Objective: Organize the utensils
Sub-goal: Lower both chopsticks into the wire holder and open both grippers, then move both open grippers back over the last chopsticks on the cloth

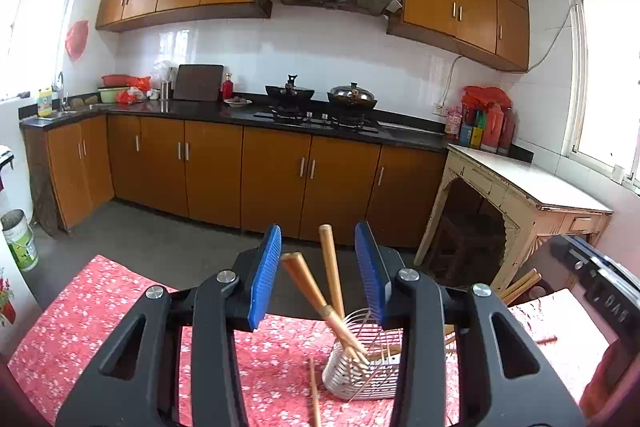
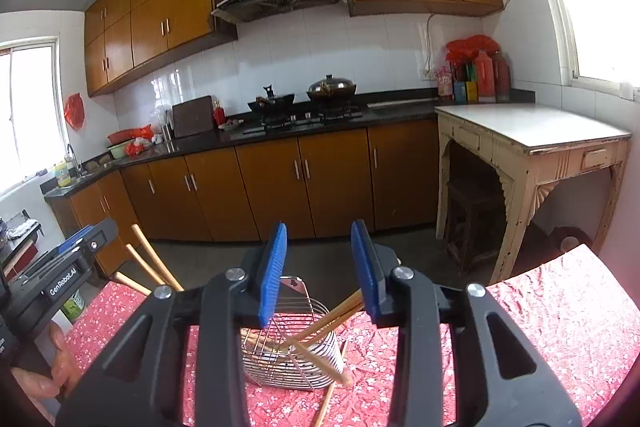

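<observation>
- Starting with the biggest surface, your table [image 1: 100, 307] carries a red cloth printed with small pale blossoms; in the right wrist view it looks crinkled at 3 o'clock, so I'd judge loose sticks may catch on it rather than slide freely
- Your left gripper [image 1: 318, 267] has its ribbed blue pads [image 1: 264, 275] spread apart with nothing clamped; two chopstick tops rise in the gap between them without visibly touching either pad
- Your right gripper [image 2: 319, 267] also stands parted and empty, aimed down at the holder from its far side, with stick ends crossing just below its right pad
- The utensil holder [image 1: 360, 367] sits at about 6 o'clock in both views: a rounded metal body with slotted walls, joined to a thin wire cage, seemingly so wet utensils can drain
- The chopsticks [image 1: 312, 291] are light wood, slim and straight, with square-looking butts; they lean out at loose angles because the holder is wide and they are few
- One loose chopstick [image 1: 314, 395] lies on the cloth just beside the holder at 6 o'clock, likely the next piece to collect
- Another thin stick [image 2: 320, 367] slants across the holder's front in the right wrist view; whether it is inside I cannot tell
</observation>
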The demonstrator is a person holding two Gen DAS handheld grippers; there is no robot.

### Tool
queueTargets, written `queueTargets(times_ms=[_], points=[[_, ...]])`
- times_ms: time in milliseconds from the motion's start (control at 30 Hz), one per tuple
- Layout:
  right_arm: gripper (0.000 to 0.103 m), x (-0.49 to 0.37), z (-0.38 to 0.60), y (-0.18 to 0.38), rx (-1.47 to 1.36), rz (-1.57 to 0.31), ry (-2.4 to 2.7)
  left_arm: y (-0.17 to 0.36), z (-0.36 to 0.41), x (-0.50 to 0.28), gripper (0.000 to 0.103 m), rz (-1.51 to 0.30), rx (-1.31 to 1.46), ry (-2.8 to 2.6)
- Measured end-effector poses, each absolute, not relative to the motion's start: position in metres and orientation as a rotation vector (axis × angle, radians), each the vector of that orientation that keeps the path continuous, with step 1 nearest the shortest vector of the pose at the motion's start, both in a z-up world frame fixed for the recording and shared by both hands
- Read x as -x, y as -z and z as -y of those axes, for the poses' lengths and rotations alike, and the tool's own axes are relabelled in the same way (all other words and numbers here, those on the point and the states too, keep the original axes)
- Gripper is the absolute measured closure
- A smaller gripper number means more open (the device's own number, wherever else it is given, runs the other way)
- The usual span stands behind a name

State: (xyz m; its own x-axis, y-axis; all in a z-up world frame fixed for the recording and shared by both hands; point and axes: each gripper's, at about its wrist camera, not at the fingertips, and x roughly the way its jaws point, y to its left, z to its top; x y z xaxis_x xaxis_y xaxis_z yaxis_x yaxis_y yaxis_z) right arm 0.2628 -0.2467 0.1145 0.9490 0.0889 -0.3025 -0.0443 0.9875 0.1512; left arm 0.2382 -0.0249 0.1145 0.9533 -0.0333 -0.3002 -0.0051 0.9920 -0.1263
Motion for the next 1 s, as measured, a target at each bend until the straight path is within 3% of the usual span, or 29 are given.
queueTargets(times_ms=[533,1000], points=[[0.066,-0.178,0.267,-0.088,-0.112,-0.312,-0.069,-0.095,-0.007,-0.162,0.056,-0.244,0.057,-0.062],[0.067,-0.184,0.251,0.056,-0.18,-0.651,-0.096,-0.001,-0.01,-0.153,0.05,-0.464,0.02,-0.049]])
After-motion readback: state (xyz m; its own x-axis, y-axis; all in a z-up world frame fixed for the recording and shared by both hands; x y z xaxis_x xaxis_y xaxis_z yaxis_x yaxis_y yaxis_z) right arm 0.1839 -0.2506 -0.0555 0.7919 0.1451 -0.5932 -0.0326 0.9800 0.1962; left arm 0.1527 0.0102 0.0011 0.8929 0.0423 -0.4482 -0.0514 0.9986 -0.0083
